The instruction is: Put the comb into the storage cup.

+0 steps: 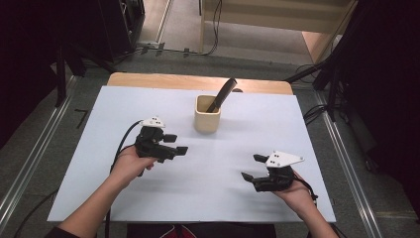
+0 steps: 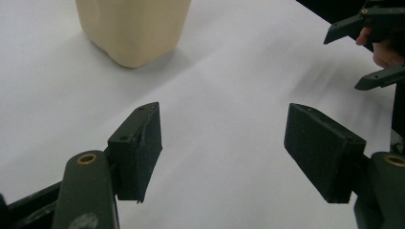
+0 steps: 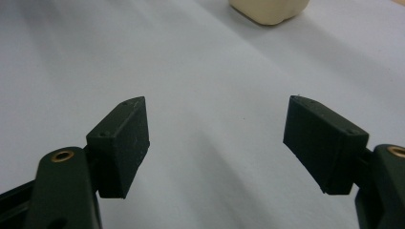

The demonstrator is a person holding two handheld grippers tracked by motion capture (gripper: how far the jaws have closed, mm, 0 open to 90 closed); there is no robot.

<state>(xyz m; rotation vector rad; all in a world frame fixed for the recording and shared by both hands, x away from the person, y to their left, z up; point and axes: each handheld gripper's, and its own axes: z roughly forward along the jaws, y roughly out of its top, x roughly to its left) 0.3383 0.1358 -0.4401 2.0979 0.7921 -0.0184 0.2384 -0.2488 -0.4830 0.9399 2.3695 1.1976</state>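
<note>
— Starting from the left gripper (image 1: 176, 144): its jaws stand wide apart with nothing between them, only the white desk (image 2: 229, 95) sheet under them.

— And what lies beyond it?

— Just ahead and a little to its left stands the cream square plastic cup (image 1: 206, 113), near but apart from the jaws. A dark flat comb-like tool (image 1: 221, 94) leans in the cup, its top tilted out over the far rim. I judge the cup keeps the tool upright so it can be pulled out from above.

— The other hand?

— The right gripper (image 1: 252, 167) hovers low over the desk, well apart from the cup, which sits far ahead of it. Its jaws are also spread wide and bare; from its own view there is only the desk between the pads (image 3: 122, 145).

— So nothing is gripped?

— Nothing. Both seem held ready, the left one closer to the cup, probably to steady it or take the tool.
</note>
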